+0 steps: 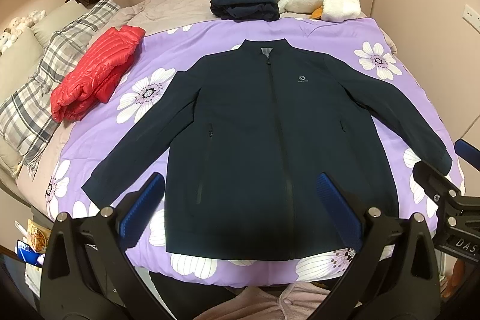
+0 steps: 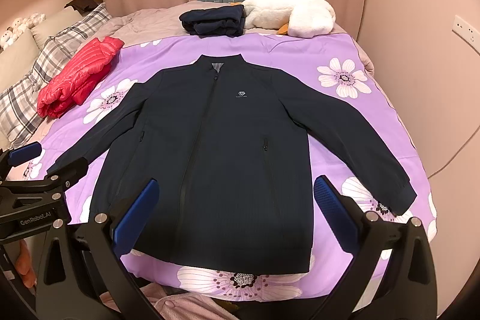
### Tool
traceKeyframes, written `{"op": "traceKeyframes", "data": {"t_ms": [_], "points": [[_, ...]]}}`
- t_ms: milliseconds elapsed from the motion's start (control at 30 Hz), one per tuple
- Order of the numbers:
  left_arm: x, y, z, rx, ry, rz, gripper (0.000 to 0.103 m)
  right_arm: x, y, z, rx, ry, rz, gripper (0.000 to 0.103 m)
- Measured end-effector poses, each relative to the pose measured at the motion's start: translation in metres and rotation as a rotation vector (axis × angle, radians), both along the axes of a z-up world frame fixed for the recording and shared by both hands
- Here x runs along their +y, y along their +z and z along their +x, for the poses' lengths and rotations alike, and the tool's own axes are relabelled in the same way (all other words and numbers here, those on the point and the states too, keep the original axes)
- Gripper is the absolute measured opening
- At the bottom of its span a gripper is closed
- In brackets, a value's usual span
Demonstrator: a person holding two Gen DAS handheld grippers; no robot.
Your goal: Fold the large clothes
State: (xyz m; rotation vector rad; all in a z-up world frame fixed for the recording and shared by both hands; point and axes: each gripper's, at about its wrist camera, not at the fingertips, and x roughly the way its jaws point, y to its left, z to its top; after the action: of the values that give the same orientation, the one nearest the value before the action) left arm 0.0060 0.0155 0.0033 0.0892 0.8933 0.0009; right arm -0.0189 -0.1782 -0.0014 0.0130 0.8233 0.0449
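Navy jacket (image 1: 264, 140) lies flat, zipped, sleeves spread, on purple floral quilt (image 1: 315, 32). Left gripper (image 1: 240, 209) and right gripper (image 2: 237, 212) both spread wide, holding nothing. Red puffer (image 1: 93, 74), folded dark garment (image 1: 244, 5), white plush (image 1: 324, 0) well apart.

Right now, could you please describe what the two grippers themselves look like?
Both are alike. The left gripper has black angular arms with silver round bolts and two fingers faced with ribbed blue pads. The right gripper matches, with textured blue pads. White lettering marks the bodies: "GenRobot.AI" on the left one, "DAS" on the right. No cables show.
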Motion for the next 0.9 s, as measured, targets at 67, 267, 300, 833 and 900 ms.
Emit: {"op": "traceKeyframes", "data": {"t_ms": [67,267,300,833,900], "points": [[-0.0004,0.0001,-0.0005,0.002,0.000,-0.004,0.101,0.0003,0.0001,-0.0005,0.000,0.001,0.001,0.102],[-0.0008,0.0004,0.0015,0.001,0.002,-0.005,0.101,0.0016,-0.0022,-0.0003,0.002,0.001,0.001,0.102],[-0.0010,0.0005,0.0018,0.001,0.002,-0.005,0.101,0.0019,-0.0024,-0.0004,0.002,0.000,0.000,0.102],[-0.0037,-0.0010,0.0017,0.000,0.000,0.005,0.101,0.0019,-0.0039,0.0012,0.002,0.001,-0.001,0.102],[-0.0038,-0.0013,0.0024,0.001,-0.001,0.009,0.101,0.0010,-0.0036,0.0014,0.002,0.002,0.000,0.102]]}}
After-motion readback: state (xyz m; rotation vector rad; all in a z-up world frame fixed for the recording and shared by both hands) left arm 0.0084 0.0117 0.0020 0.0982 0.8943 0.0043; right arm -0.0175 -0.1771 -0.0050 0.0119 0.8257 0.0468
